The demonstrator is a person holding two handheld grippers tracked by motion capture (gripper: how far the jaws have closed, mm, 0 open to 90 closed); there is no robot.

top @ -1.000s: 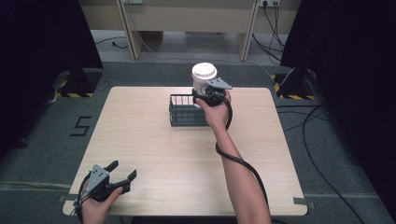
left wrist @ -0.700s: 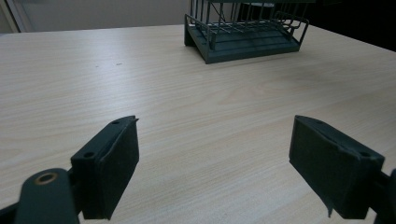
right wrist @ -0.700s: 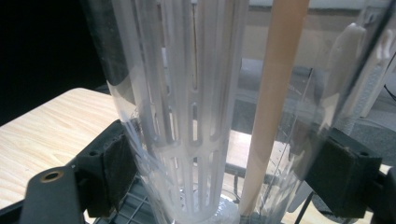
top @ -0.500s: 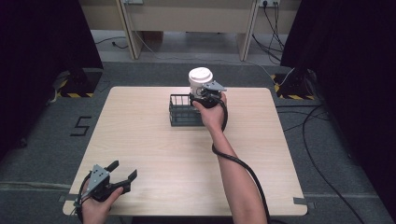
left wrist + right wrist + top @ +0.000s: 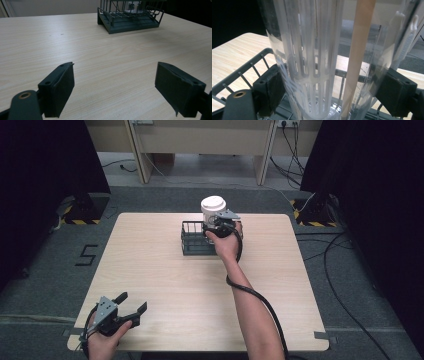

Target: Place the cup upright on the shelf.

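Observation:
A clear plastic tumbler (image 5: 213,209) with a white lid stands upright, its base down inside a dark wire basket (image 5: 192,244) at the table's far middle. My right gripper (image 5: 219,223) is shut on it from the near side. In the right gripper view both pads press on the sides of the tumbler (image 5: 319,50), which shows a white ribbed insert and a pale wooden strip, with the basket's rim (image 5: 249,68) just below. My left gripper (image 5: 132,302) rests at the table's near left corner, open with nothing between its jaws (image 5: 115,92); the basket (image 5: 130,21) lies far ahead of it.
The light wooden table (image 5: 165,285) lies bare between the two hands. Dark curtains stand at both sides, cables run over the grey floor at the right, and a pale cabinet stands behind the table.
My right hand has lowered the tumbler into the basket and shifted it slightly left. The left gripper has stayed where it was.

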